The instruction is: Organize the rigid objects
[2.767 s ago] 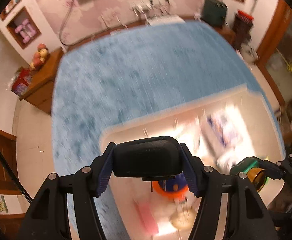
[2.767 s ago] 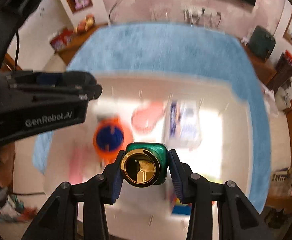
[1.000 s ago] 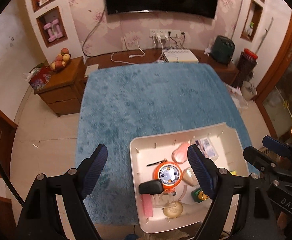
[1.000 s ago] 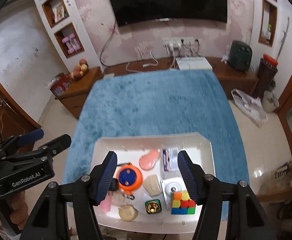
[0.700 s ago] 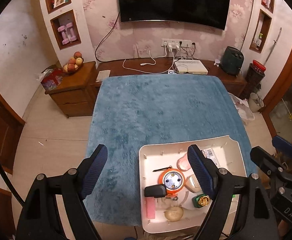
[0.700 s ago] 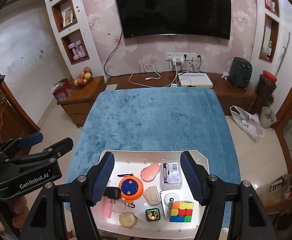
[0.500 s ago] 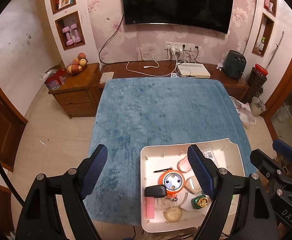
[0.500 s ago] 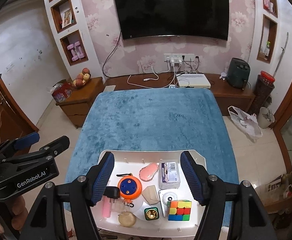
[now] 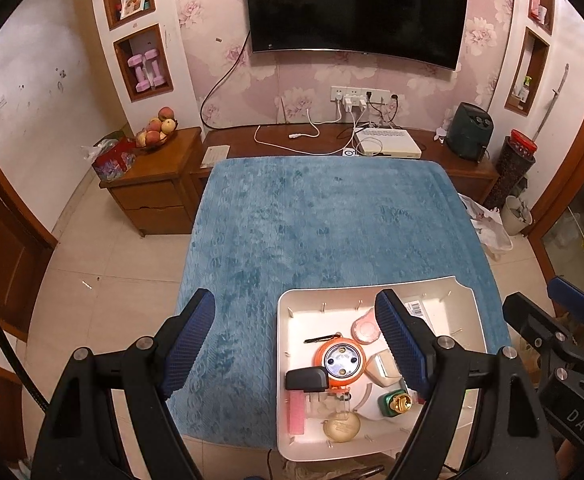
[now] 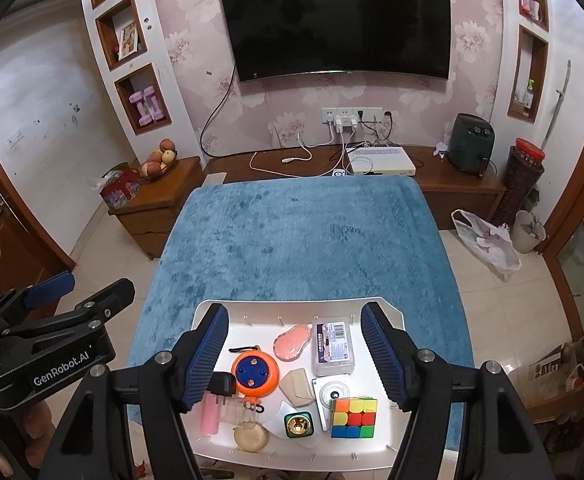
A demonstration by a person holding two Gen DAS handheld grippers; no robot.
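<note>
A white tray (image 10: 396, 314) (image 9: 287, 308) lies on the near end of a blue-covered table (image 10: 304, 240) (image 9: 312, 220). In it lie an orange round reel (image 10: 254, 373) (image 9: 340, 364), a black block (image 9: 306, 378), a green bottle with a gold cap (image 10: 299, 425) (image 9: 396, 401), a colour cube (image 10: 354, 418), a clear box (image 10: 332, 346), a pink oval (image 10: 292, 342) and a tan disc (image 10: 251, 438). My left gripper (image 9: 296, 344) and my right gripper (image 10: 296, 356) are both open and empty, held high above the tray.
A wooden cabinet (image 10: 155, 200) with fruit stands left of the table. A low wooden bench (image 10: 432, 172) with cables, a white box and a dark green appliance runs along the back wall under a television (image 10: 336, 20). The floor around is tiled.
Both grippers let go of their loads, the left its black block and the right its green bottle, opened, and rose well above the tray. Both things now lie in the tray.
</note>
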